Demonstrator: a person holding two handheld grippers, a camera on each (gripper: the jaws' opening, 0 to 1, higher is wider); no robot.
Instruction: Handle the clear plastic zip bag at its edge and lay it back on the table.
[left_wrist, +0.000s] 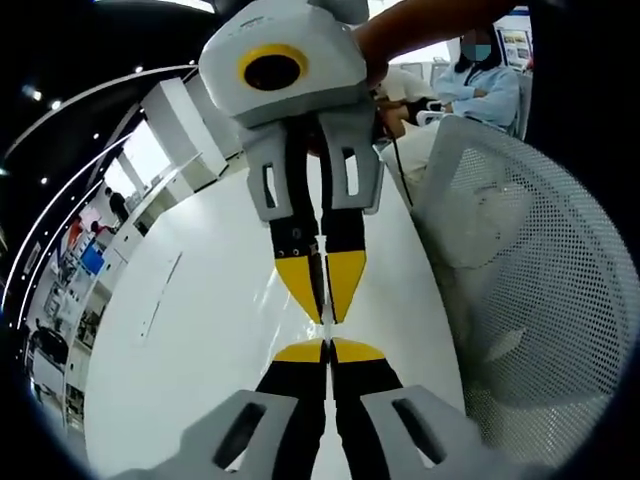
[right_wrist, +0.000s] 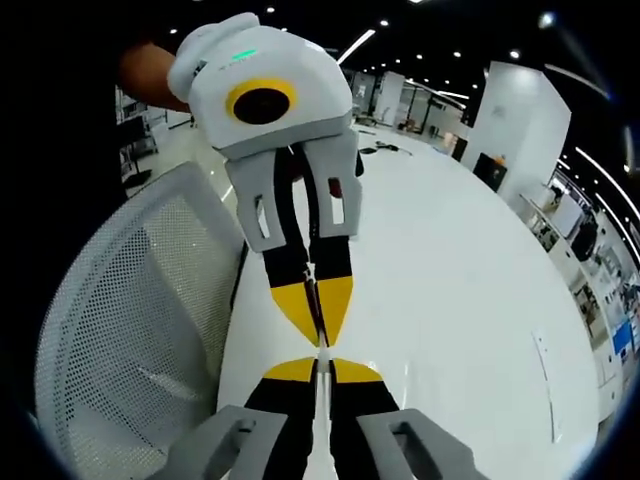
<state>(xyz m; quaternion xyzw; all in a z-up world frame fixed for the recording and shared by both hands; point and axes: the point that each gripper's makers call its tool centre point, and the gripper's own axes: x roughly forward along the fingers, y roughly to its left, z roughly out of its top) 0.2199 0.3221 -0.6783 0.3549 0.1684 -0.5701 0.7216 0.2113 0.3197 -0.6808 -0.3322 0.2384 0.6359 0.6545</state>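
In the left gripper view, shelving and screens (left_wrist: 85, 262) are seen at the far left along a bright window wall, and next to them the white table (left_wrist: 200, 330) is spread across the middle of the picture. At the bottom centre the left gripper (left_wrist: 328, 350) is seen with its yellow-tipped jaws pressed together, and directly opposite it, tip to tip, the right gripper (left_wrist: 325, 305) is held from above with its jaws likewise drawn together. A thin clear sheet, taken to be the clear plastic zip bag (left_wrist: 322, 278), is seen edge-on between the two pairs of tips, faint glare on the table beside it; it appears to be pinched at its edge by both grippers, above the table. To the right a white mesh chair (left_wrist: 540, 290) is placed against the table edge, and a seated person (left_wrist: 480, 85) is seen at upper right. In the right gripper view, the same mesh chair (right_wrist: 130, 330) is seen at the left, then the left gripper (right_wrist: 318, 312) reaching down from above, met tip to tip by the right gripper (right_wrist: 318, 365) with jaws closed on the thin edge of the bag (right_wrist: 316, 300). The table (right_wrist: 470, 300) is stretched away to the right.
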